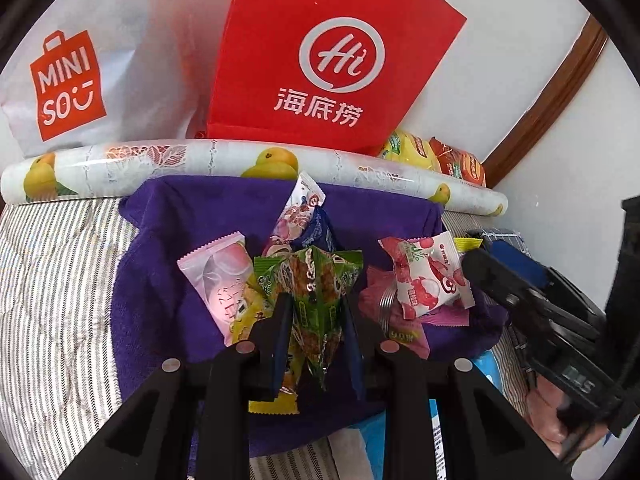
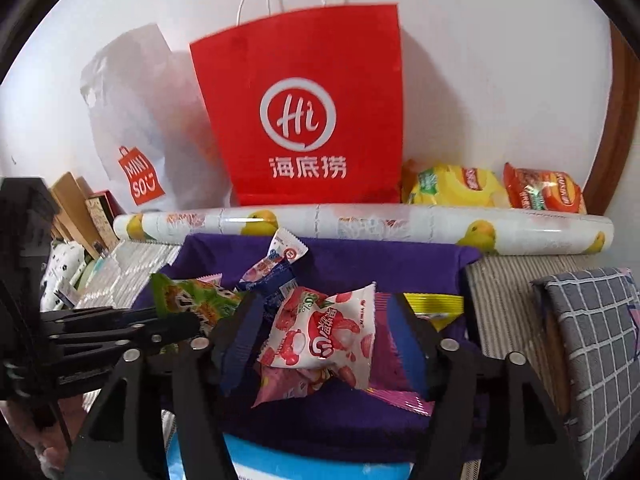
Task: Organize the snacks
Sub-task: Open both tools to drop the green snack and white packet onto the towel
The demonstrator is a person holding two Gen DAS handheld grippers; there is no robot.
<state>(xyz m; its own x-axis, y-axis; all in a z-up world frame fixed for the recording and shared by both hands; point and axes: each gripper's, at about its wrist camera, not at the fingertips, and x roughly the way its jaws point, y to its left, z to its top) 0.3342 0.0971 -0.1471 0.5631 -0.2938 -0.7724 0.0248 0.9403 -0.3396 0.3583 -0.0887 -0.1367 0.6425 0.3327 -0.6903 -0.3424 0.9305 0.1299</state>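
So the biggest thing back there is the red paper bag (image 2: pixel 300 120) standing against the wall, with a white Miniso bag (image 1: pixel 68 84) to its left, and a long roll with a yellow fruit print (image 2: pixel 360 224) lying across in front of both. In front of the roll there's a purple cloth (image 1: pixel 160 272) spread over striped bedding (image 1: pixel 52 280), and the snacks are piled on that cloth. Two bigger snack packs, a yellow one (image 2: pixel 448 184) and an orange one (image 2: pixel 540 192), sit behind the roll on the right. The left hand-held gripper (image 1: pixel 316 312) is pressed together on a green snack packet (image 1: pixel 316 292), pinching it by its lower half so the top fans out above the fingertips, over the pile. The right hand-held gripper (image 2: pixel 324 324) has its fingers spread apart, with a white-and-red lychee candy packet (image 2: pixel 324 336) lying loose between them on top of a pink wrapper (image 2: pixel 292 388), not pinched by either pad.
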